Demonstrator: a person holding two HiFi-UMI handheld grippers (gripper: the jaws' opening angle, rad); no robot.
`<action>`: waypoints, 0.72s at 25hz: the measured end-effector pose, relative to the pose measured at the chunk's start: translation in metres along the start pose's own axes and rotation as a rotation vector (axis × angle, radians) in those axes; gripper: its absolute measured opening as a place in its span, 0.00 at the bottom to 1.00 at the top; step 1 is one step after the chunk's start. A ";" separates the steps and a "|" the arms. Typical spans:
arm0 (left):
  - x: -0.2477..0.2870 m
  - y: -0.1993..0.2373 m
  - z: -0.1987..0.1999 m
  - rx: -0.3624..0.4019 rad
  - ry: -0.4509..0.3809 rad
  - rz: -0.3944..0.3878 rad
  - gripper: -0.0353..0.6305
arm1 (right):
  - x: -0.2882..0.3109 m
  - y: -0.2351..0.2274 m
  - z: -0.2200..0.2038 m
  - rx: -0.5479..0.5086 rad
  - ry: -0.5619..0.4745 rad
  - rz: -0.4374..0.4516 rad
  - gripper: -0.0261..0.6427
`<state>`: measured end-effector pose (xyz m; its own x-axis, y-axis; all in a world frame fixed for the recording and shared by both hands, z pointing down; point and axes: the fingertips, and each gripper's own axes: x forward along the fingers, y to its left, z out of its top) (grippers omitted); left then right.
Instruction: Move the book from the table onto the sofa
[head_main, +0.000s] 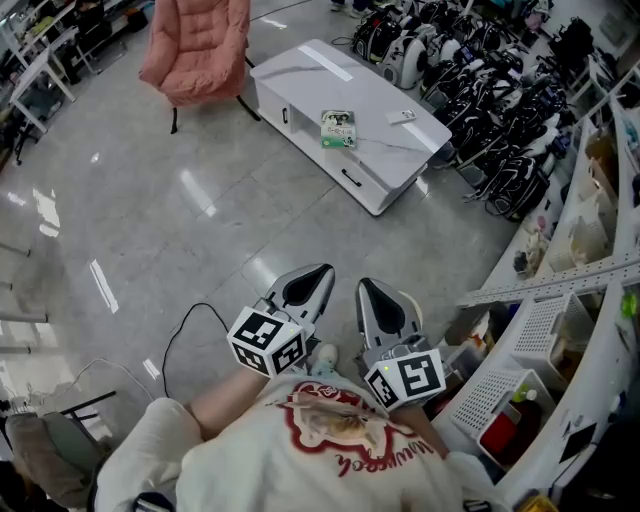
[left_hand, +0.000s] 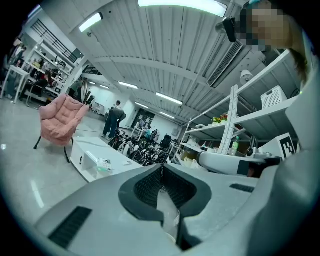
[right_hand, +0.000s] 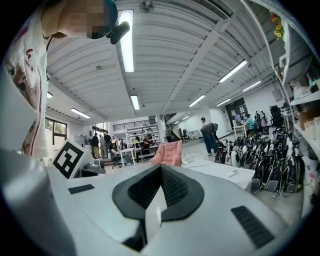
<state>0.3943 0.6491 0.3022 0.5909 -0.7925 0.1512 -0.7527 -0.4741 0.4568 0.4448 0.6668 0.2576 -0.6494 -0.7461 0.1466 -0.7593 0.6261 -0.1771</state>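
Lowest in the head view, the left claw (head_main: 303, 288) and right claw (head_main: 380, 305) sit side by side in front of the person's chest. Both are closed on nothing, as each gripper view confirms. Nothing of the task looks done: the book (head_main: 338, 128) lies on the white table (head_main: 300, 75) at top centre, well apart from both claws, and the pink sofa (head_main: 196, 45) stands bare at upper left. Approach, grasp and carry are all left to do. The left gripper view catches the book as a small patch. The right gripper view shows sofa and table, but no book can be made out.
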 end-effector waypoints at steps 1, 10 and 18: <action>0.001 -0.002 -0.001 0.000 0.000 -0.002 0.07 | -0.001 -0.001 0.000 0.003 0.000 0.001 0.03; 0.017 -0.023 -0.008 0.014 0.002 -0.012 0.07 | -0.014 -0.019 0.003 0.003 -0.002 0.019 0.03; 0.027 -0.038 -0.017 0.018 -0.005 0.001 0.07 | -0.029 -0.035 -0.002 0.015 0.005 0.025 0.03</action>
<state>0.4436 0.6526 0.3039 0.5886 -0.7949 0.1471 -0.7586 -0.4801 0.4405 0.4902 0.6675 0.2617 -0.6687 -0.7288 0.1469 -0.7419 0.6414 -0.1953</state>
